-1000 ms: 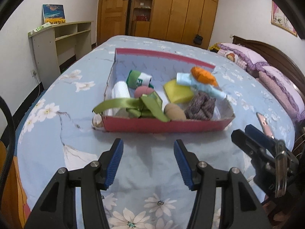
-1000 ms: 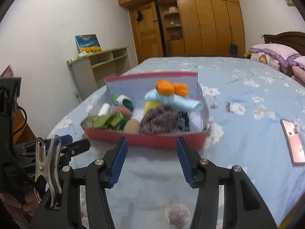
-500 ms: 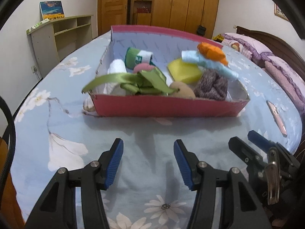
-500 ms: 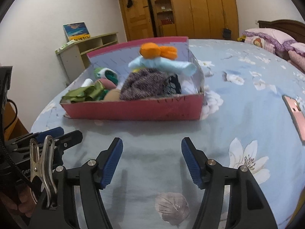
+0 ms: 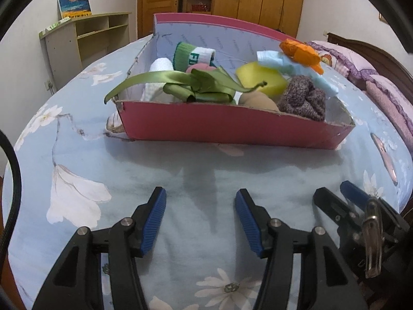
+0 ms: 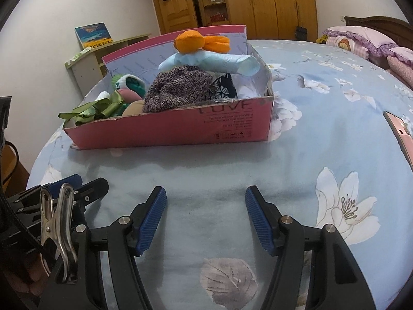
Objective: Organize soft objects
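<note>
A pink cardboard box (image 5: pixel 232 126) (image 6: pixel 180 129) sits on the blue flowered bedspread, full of soft things: a green ribbon (image 5: pixel 191 87), a rolled green and white sock (image 5: pixel 193 56), a yellow sponge (image 5: pixel 260 81), a grey-purple knit piece (image 5: pixel 302 98) (image 6: pixel 178 87), a light blue cloth (image 6: pixel 209 62) and an orange piece (image 6: pixel 201 41) on top. My left gripper (image 5: pixel 200 201) hovers open over the bedspread in front of the box, nothing between its fingers. My right gripper (image 6: pixel 205 200) is beside it, open too, low over the bed.
A pink phone (image 6: pixel 400 131) (image 5: pixel 384 155) lies on the bed to the right of the box. Pillows (image 5: pixel 361 62) and a wooden headboard are at the far right. A low shelf unit (image 5: pixel 85 41) stands by the left wall, wardrobes at the back.
Both grippers have sunk toward the bed and come closer to the box, which looks larger and lower-angled. The right gripper's fingers stand wider apart than a second ago.
</note>
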